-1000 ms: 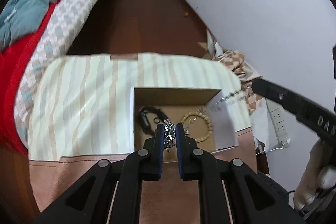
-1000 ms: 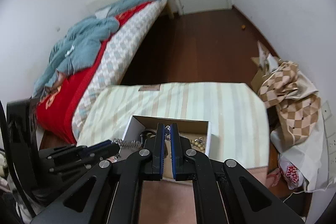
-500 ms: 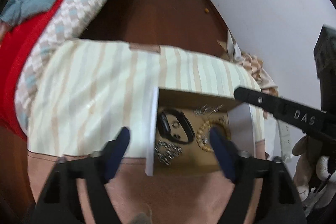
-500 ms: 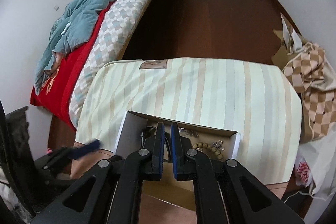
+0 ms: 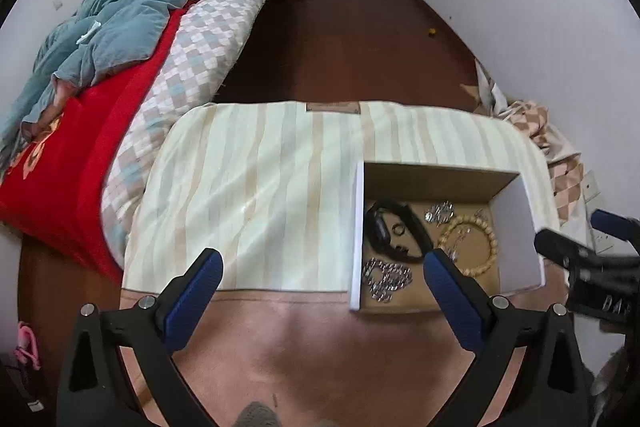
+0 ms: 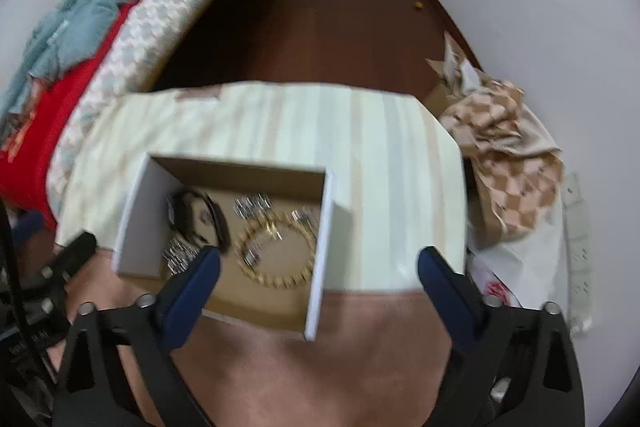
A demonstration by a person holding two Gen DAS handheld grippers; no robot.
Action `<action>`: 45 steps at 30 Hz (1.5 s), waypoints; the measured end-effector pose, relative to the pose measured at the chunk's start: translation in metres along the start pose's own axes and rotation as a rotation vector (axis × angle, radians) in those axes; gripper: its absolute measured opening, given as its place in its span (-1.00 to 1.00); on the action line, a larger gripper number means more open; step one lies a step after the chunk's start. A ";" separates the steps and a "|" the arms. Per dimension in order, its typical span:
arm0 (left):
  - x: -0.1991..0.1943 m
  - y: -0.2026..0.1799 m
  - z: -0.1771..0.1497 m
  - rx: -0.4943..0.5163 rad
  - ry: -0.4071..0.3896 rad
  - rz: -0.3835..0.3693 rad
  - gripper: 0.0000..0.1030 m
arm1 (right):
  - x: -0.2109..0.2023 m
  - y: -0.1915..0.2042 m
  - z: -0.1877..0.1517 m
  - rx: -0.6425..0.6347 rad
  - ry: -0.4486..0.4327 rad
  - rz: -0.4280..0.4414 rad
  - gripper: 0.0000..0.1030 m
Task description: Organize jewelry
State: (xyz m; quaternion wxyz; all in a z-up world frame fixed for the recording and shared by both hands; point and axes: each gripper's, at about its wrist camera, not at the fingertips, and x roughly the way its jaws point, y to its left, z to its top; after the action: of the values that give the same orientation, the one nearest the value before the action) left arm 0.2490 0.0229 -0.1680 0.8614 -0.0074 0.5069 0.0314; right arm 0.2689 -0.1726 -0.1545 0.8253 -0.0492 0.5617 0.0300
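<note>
An open cardboard box (image 5: 440,175) with white outer walls sits on the striped table cloth (image 5: 260,195). Inside lie a black watch (image 5: 384,229), a wooden bead bracelet (image 5: 478,247), a silver chain (image 5: 386,277) and small silver pieces (image 5: 440,213). My left gripper (image 5: 322,267) is open and empty, above the table's near edge, left of the box. My right gripper (image 6: 318,267) is open and empty above the box's (image 6: 240,171) near right wall; the bracelet (image 6: 276,251), watch (image 6: 188,215) and chain (image 6: 178,255) show below it.
A bed with red cover and blue blanket (image 5: 112,27) stands to the left. Dark wooden floor (image 5: 340,47) lies beyond the table. A checked cloth bag (image 6: 508,155) and a white power strip (image 6: 580,247) lie at the right by the wall.
Both grippers have opened from shut and pulled back and up from the box. The silver chain my left gripper held now lies in the box.
</note>
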 end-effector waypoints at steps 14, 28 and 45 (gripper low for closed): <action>-0.052 -0.006 -0.015 -0.009 -0.056 -0.003 0.99 | -0.059 -0.004 -0.039 0.061 -0.093 -0.063 0.98; -0.173 -0.013 -0.046 0.003 -0.198 -0.025 0.99 | -0.198 -0.002 -0.088 0.070 -0.291 -0.063 0.99; -0.271 0.011 -0.078 -0.033 -0.281 -0.012 0.99 | -0.329 0.015 -0.139 0.026 -0.467 -0.048 0.99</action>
State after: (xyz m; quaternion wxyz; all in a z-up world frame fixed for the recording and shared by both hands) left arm 0.0491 0.0174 0.0315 0.9238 -0.0204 0.3808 0.0352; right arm 0.0182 -0.1722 0.0998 0.9340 -0.0437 0.3544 0.0134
